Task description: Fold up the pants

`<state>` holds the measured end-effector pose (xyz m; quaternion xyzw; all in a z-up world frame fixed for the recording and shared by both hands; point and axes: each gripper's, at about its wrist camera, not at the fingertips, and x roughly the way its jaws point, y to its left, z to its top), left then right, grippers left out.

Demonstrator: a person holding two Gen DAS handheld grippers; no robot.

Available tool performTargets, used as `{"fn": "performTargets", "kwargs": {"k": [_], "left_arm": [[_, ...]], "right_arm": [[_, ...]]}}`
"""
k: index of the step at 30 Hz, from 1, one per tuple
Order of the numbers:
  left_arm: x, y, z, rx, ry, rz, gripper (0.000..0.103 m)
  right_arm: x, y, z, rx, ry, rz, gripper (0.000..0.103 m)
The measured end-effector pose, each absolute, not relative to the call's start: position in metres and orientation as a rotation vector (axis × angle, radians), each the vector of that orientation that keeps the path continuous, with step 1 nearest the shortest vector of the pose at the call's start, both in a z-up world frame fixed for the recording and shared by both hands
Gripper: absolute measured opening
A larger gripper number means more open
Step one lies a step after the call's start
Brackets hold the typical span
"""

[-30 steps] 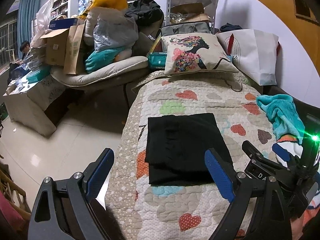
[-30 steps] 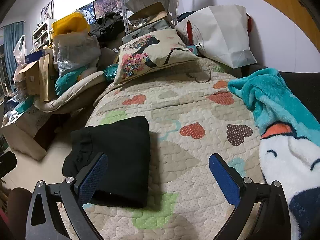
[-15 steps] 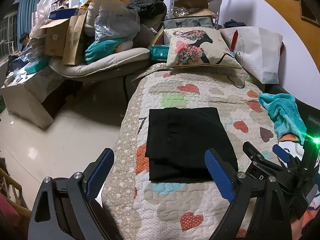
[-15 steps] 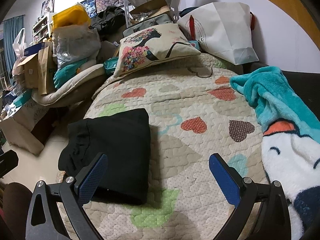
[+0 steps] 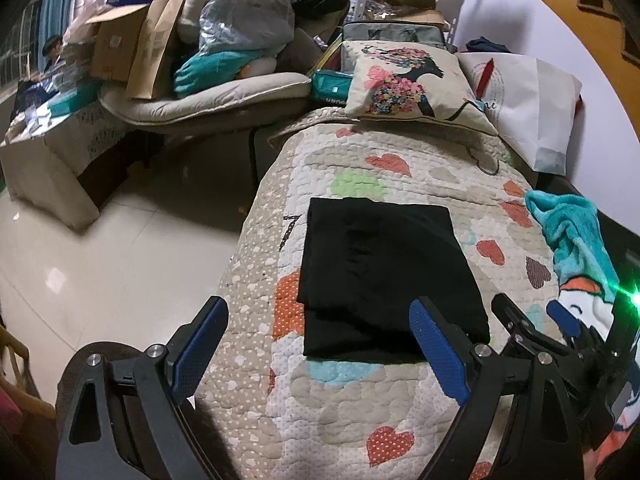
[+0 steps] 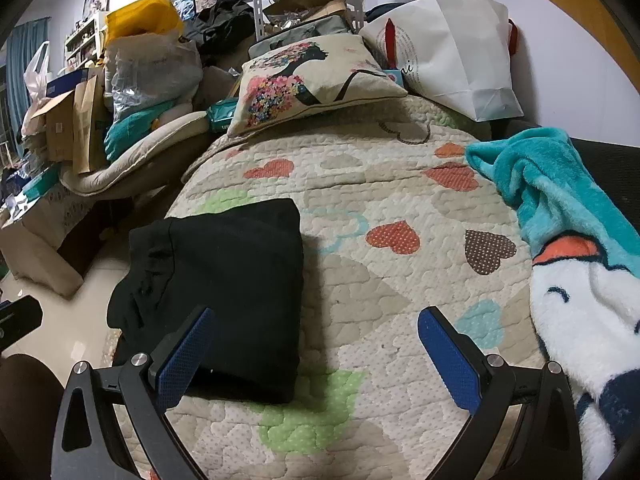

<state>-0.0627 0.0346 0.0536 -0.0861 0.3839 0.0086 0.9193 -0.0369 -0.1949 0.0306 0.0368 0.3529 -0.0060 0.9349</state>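
Black pants (image 5: 384, 272) lie folded into a flat rectangle on the heart-patterned quilt (image 5: 400, 412), near its left edge; they also show in the right wrist view (image 6: 224, 288). My left gripper (image 5: 318, 348) is open and empty, held above the near edge of the pants. My right gripper (image 6: 316, 356) is open and empty, held above the quilt just right of the pants. The right gripper also shows at the lower right of the left wrist view (image 5: 532, 320).
A teal and white fleece blanket (image 6: 568, 216) lies on the right side of the quilt. A floral cushion (image 6: 312, 76) and a white paper bag (image 6: 456, 48) stand at the far end. Piled boxes and bags (image 5: 160, 40) and tiled floor (image 5: 100, 248) are to the left.
Both grippers have drawn back and up from the pants a little, so the pants sit farther off in both views. The pants have not moved. Both grippers stay open.
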Motion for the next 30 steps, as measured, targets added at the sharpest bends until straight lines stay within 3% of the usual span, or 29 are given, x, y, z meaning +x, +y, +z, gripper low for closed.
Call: {"fn": "performTargets", "kwargs": {"k": [10,30], "left_arm": [[-0.049,0.059,0.029,-0.273,0.847,0.046,0.092],[-0.041,0.058,0.018,-0.218,0.798,0.007,0.092]], "right_arm": [[-0.033,-0.188,0.022,0.058,0.753,-0.014,0.103],[-0.023,-0.186,0.016,0.092,0.767,-0.045,0.103]]}}
